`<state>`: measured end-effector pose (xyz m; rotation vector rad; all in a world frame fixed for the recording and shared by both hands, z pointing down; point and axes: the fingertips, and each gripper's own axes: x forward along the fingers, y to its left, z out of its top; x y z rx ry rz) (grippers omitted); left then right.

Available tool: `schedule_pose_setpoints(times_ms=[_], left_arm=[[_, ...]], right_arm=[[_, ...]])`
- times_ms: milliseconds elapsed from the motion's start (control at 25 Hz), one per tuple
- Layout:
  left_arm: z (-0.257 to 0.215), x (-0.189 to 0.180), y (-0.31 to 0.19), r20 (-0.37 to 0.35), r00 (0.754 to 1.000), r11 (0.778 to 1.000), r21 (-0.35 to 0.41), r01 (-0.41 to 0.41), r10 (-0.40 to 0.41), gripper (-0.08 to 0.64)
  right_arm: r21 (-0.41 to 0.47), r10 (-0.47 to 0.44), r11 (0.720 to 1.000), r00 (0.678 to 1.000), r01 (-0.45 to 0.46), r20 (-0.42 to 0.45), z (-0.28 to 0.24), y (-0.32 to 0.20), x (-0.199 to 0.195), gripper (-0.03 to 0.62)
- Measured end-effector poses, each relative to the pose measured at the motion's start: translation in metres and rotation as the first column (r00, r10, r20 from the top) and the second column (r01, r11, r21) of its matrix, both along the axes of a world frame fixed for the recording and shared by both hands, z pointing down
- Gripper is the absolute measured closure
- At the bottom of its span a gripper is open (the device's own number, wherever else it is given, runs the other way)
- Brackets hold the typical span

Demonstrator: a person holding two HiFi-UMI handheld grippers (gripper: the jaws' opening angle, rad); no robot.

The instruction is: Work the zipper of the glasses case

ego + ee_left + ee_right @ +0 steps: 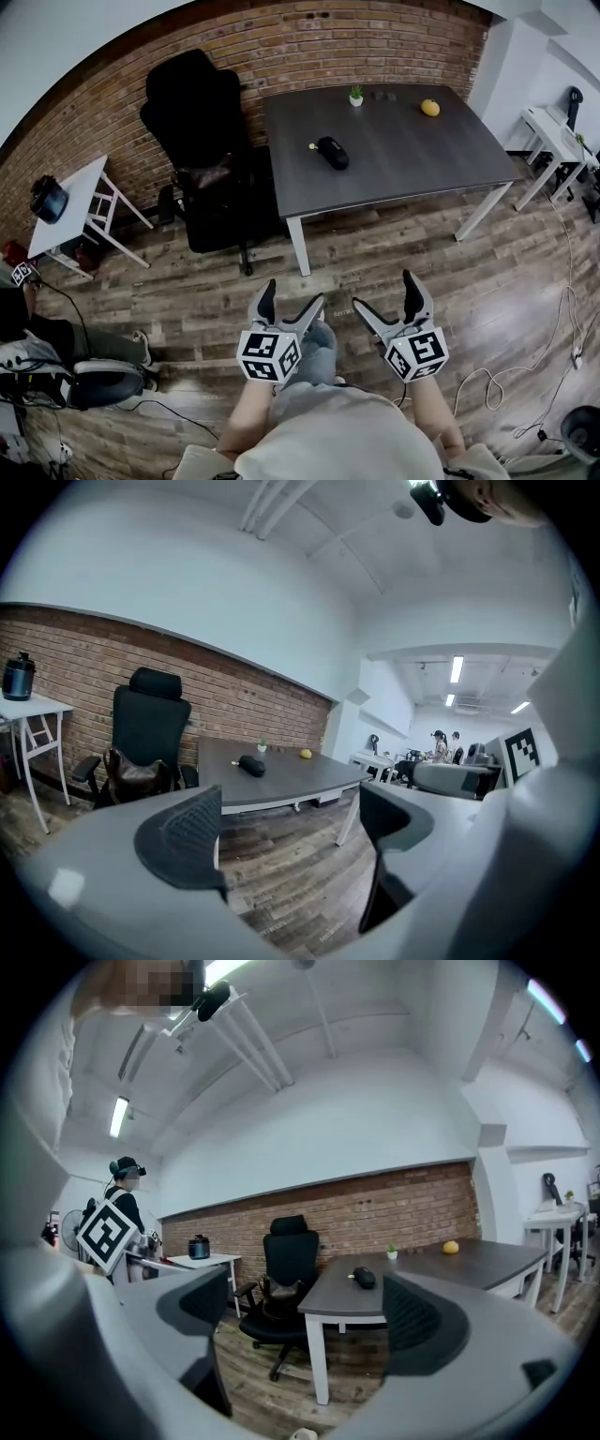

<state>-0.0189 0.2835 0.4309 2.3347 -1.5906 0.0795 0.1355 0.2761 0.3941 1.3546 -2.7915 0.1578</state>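
Glasses case point(332, 153) on the tabletop point(403, 164), toward its left side; potted plant point(356, 96) and round fruit point(430, 108) behind it, near the wall point(309, 37); chair point(202, 131) left of the tabletop; side table point(75, 202) farther left; left gripper point(293, 294) and right gripper point(385, 292) side by side, well before the tabletop.

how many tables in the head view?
3: dark grey rectangular table at centre, small white side table at left, white desk at far right. More may sit out of frame.

Place: an office, probably a shared one.
Furniture: grey desk point(403, 155), black swivel chair point(192, 103), white side table point(80, 192).
Room: brick wall point(309, 42), ceiling strip lights point(457, 669).
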Motion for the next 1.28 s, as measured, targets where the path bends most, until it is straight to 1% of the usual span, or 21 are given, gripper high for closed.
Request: schedule_pose_setpoints(times_ms=[120, 240, 440, 640, 840, 960, 1120, 1280], left_arm=[[0.006, -0.004, -0.023, -0.007, 1.000, 1.000, -0.013, -0.005, 0.005, 0.112], [0.008, -0.009, -0.058, -0.017, 1.000, 1.000, -0.016, -0.007, 0.007, 0.112], [0.009, -0.021, -0.140, -0.030, 0.999, 1.000, -0.009, -0.023, 0.023, 0.112], [0.003, -0.039, -0.225, -0.033, 0.998, 0.999, -0.017, -0.051, 0.051, 0.112], [-0.009, -0.054, -0.305, -0.035, 0.994, 0.995, 0.001, -0.102, 0.102, 0.112], [-0.007, -0.064, -0.349, -0.036, 0.992, 0.993, -0.008, -0.120, 0.120, 0.112], [-0.001, -0.070, -0.391, -0.053, 0.989, 0.990, -0.025, -0.141, 0.139, 0.112], [0.008, -0.076, -0.425, -0.066, 0.986, 0.987, -0.037, -0.153, 0.151, 0.114]], right_arm=[[-0.024, -0.009, 1.000, 1.000, 0.010, 0.017, 0.005, -0.024, -0.005, 0.115], [-0.043, -0.014, 0.999, 1.000, 0.015, 0.028, 0.011, -0.059, -0.011, 0.115], [-0.058, -0.020, 0.998, 0.999, 0.023, 0.046, 0.015, -0.143, -0.030, 0.115], [-0.054, -0.025, 0.998, 0.999, 0.028, 0.047, 0.004, -0.229, -0.057, 0.115], [-0.035, -0.016, 0.999, 1.000, 0.016, 0.022, -0.005, -0.300, -0.078, 0.115], [-0.038, 0.001, 0.999, 1.000, -0.001, 0.017, -0.003, -0.338, -0.087, 0.117], [-0.058, 0.019, 0.998, 1.000, -0.019, -0.002, 0.008, -0.378, -0.097, 0.117], [-0.075, 0.020, 0.997, 0.999, -0.024, -0.045, 0.028, -0.411, -0.107, 0.117]])
